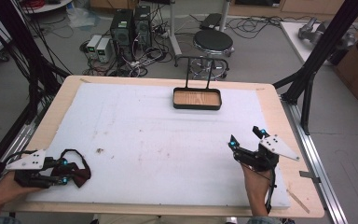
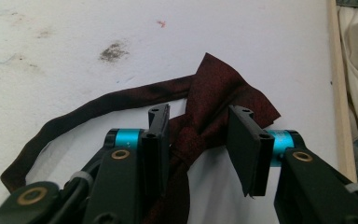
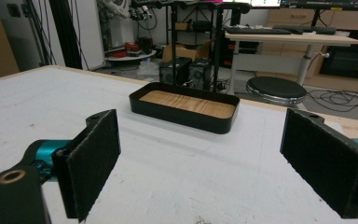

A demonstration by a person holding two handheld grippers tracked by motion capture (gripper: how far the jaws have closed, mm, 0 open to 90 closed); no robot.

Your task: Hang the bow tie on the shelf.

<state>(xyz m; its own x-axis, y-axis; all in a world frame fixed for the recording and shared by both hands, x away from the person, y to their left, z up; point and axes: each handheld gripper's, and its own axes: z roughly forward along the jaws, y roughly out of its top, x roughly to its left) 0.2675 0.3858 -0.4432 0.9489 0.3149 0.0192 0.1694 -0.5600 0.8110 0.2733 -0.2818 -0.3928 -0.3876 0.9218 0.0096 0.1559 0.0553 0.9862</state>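
Where white mat [image 1: 158,140] ends, PCs [image 1: 130,25] & stool [image 1: 213,42]

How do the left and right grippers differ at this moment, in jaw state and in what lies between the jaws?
The left gripper straddles the dark red fabric bow tie near the table's front left corner, jaws partly open. The right gripper has nothing between its jaws, which are spread wider, and faces the black tray with a wooden floor. Both are hand-held, low over the white mat.

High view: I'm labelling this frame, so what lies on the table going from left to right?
Left gripper over the dark red fabric bow tie with its strap → black rectangular tray with a wooden bottom, farther back → right gripper, open, on the white table mat.
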